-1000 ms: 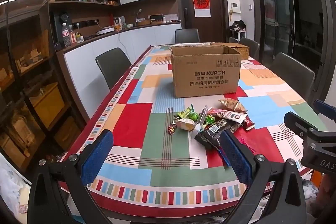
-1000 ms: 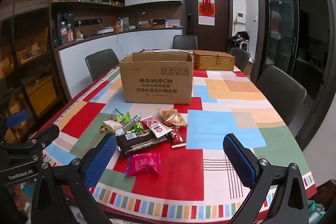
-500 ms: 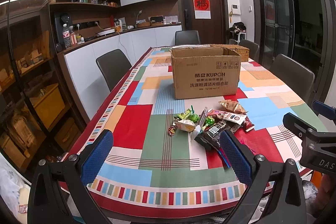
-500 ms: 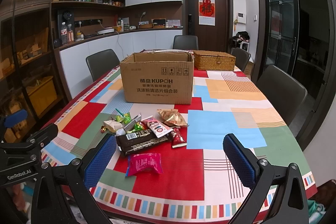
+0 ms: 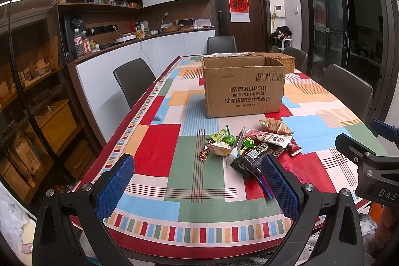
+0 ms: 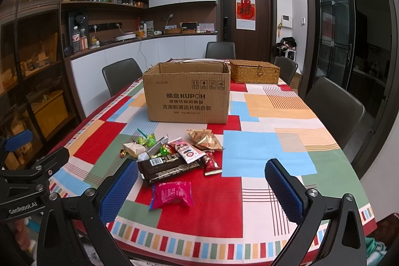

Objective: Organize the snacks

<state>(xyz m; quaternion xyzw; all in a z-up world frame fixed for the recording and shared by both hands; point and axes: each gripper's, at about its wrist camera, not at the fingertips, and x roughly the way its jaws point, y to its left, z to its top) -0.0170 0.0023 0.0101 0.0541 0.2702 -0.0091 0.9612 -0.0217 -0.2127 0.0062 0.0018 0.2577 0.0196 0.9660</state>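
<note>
We are reading the task as barely begun, if begun at all: the snacks (image 6: 172, 156) are lying in one loose heap on the surface (image 6: 261, 148), just in front of the open cardboard box (image 6: 187, 94), and nothing we can see has been sorted or lifted. We are holding the left gripper (image 5: 197, 185) over the near edge with its jaws spread wide and nothing between the blue pads (image 5: 117, 183); the right gripper (image 6: 202, 187) is likewise spread and empty, hovering short of the heap. Judging from the layout, every item is awaiting a move, likely into the box or the woven basket (image 6: 254, 71) behind it, though we are not seeing inside either container, so we cannot tell whether anything is already stowed. The right wrist view is giving us more: the pink packet (image 6: 172, 195) lying nearest the edge, apart from the heap, the dark chocolate bar (image 6: 167, 167) in full, and the whole basket with its lid closed. In the left wrist view the pink packet is mostly hidden behind the right-hand finger, and the basket is showing only as a sliver behind the box. The left view is showing better the small red sweet (image 5: 203, 155) lying by itself at the heap's left side, and the green wrapped candies (image 5: 224, 138).
</note>
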